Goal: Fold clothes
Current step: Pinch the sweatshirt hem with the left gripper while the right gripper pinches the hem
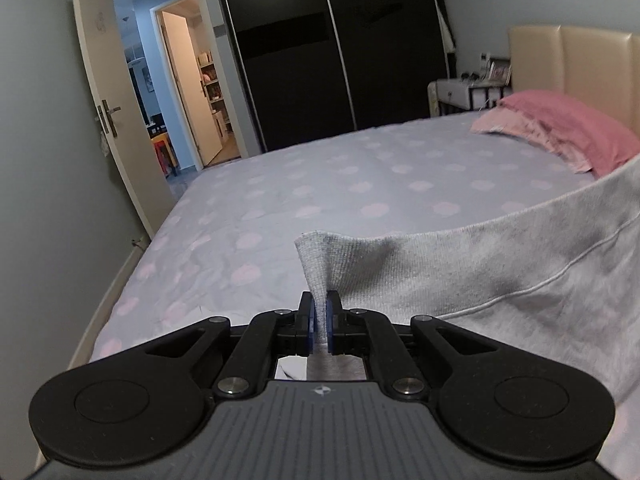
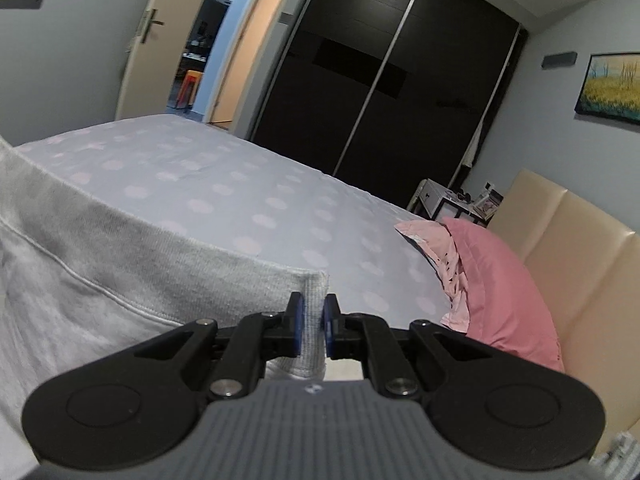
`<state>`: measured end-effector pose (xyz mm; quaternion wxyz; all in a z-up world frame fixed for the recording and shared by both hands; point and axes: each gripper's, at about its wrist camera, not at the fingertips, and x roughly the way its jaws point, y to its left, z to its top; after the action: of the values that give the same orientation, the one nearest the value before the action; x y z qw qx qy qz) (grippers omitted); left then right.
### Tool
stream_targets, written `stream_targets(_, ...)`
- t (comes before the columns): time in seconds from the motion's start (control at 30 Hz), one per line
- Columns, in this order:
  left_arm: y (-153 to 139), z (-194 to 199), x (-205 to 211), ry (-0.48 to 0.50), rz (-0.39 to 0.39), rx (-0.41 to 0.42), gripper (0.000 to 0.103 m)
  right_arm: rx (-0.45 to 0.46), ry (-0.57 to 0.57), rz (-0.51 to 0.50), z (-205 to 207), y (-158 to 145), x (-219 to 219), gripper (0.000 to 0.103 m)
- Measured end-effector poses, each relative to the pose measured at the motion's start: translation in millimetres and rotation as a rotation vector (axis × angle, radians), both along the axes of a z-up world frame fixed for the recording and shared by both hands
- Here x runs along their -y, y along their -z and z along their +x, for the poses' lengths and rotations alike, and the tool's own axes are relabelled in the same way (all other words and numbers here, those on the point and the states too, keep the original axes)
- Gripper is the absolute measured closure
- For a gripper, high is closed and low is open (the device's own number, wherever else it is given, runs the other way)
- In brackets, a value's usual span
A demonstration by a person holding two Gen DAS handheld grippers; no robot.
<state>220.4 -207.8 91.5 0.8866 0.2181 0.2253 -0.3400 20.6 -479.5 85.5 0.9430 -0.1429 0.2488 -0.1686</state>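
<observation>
A light grey knit garment with a ribbed hem is held up above the bed, stretched between both grippers. My left gripper is shut on one hem corner, which sticks up between the blue pads. In the right wrist view the same garment runs off to the left. My right gripper is shut on the other hem corner. The lower part of the garment hangs out of sight.
The bed has a pale sheet with pink dots. A pink pillow and beige headboard lie at the right. A dark sliding wardrobe, a bedside table and an open door stand beyond.
</observation>
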Motion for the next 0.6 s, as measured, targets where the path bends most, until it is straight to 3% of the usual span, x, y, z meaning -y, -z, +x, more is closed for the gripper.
stream_targets(0.3,72,69,57,-0.051,0.068,-0.053,0.099,-0.085,0.055,0.003,108,64,27,0.092)
stream_targets(0.6,135,108,82,-0.097,0.137,-0.111,0.099,-0.181,0.100,0.011,158,127,47,0.092)
